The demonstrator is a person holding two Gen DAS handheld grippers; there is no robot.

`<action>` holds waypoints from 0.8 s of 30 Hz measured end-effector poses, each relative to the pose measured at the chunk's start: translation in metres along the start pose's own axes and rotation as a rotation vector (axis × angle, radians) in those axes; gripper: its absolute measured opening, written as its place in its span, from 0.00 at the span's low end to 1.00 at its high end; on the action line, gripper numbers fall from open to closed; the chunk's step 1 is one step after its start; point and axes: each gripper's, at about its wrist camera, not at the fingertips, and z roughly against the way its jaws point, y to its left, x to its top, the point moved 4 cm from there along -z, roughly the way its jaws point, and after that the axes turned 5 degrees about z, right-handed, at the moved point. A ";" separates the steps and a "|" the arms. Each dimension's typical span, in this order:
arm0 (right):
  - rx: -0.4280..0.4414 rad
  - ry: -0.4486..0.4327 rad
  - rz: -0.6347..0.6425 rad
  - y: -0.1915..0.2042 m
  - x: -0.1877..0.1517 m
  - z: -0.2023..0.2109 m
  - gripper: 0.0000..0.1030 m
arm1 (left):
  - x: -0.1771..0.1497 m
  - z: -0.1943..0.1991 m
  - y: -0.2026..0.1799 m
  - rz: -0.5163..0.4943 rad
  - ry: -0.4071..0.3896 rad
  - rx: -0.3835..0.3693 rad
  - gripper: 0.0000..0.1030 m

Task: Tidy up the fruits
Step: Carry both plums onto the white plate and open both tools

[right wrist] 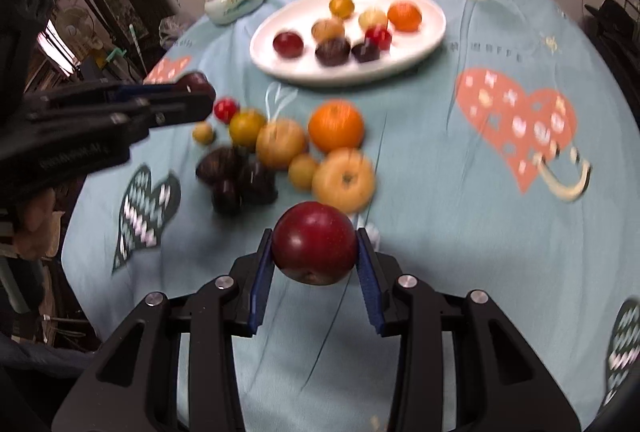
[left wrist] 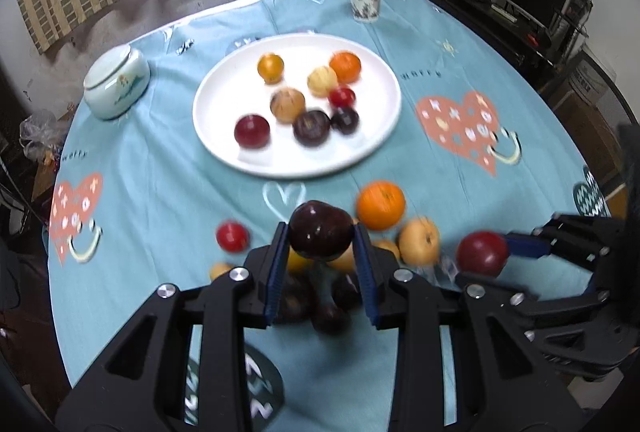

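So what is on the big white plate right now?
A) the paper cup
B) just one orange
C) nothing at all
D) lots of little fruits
D: the white plate carries about eight small fruits, among them an orange one and a dark red one, while the paper cup stands apart on the tablecloth behind it.

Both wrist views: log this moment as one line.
left tool: shut on dark purple round plum | right tool: shut on red round plum | white round plate: eight fruits | loose fruits on tablecloth
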 end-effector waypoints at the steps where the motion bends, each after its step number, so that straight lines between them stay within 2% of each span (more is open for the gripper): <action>1: -0.008 -0.014 0.006 -0.002 0.010 0.002 0.39 | 0.007 -0.003 0.003 0.002 -0.006 0.003 0.32; 7: -0.025 -0.150 0.042 -0.018 0.097 0.017 0.39 | 0.061 -0.025 0.029 0.045 -0.041 0.027 0.32; 11: -0.072 -0.190 0.060 -0.034 0.146 0.003 0.39 | 0.094 -0.048 0.044 0.073 -0.047 0.045 0.32; 16: -0.084 -0.167 0.052 -0.049 0.180 -0.036 0.39 | 0.124 -0.078 0.057 0.093 -0.033 0.066 0.32; 24: -0.083 -0.108 0.016 -0.072 0.215 -0.096 0.40 | 0.135 -0.117 0.065 0.104 -0.001 0.105 0.33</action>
